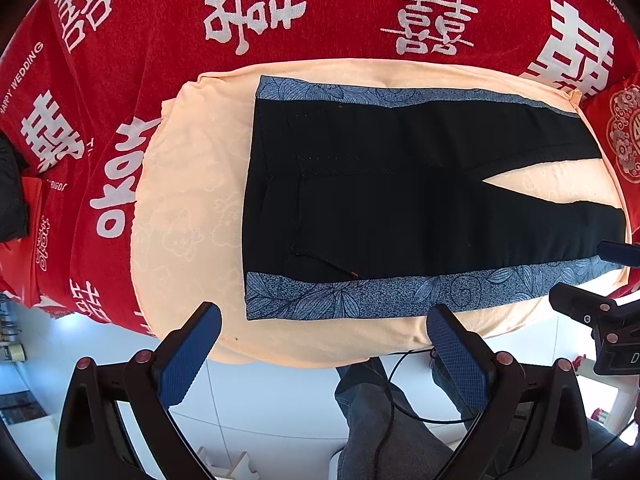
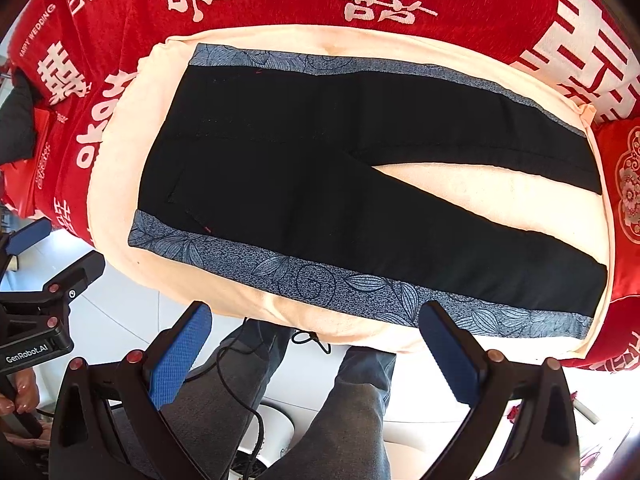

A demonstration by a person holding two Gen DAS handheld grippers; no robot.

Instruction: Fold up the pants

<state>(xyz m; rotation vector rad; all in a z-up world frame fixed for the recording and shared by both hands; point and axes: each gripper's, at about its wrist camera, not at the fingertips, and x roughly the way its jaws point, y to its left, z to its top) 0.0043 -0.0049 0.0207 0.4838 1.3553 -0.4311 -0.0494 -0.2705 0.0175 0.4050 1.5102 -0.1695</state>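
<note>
Black pants [image 1: 400, 200] with blue-grey floral side bands lie flat, unfolded, on peach blanket [image 1: 180, 220] over red bedspread [image 1: 140, 40]; waist to left, legs splayed apart to right; left tool [image 1: 324, 326] spread wide, holding nothing, near pants' near edge; right tool [image 2: 316, 324] likewise spread, empty; person's jeans-clad legs [image 2: 340, 400] below.

Left tongs [image 1: 324, 330] and right tongs [image 2: 316, 326]: black moulded plastic frames, each carrying two blue cross-hatched rubber pads [image 2: 180, 354] and round copper-coloured screws [image 1: 505, 358]. White "GenRobot.AI" lettering [image 2: 26, 353] marks one body. Below the tongs, the person's grey denim trousers [image 2: 352, 412] and a thin black cable [image 2: 240, 396].
</note>
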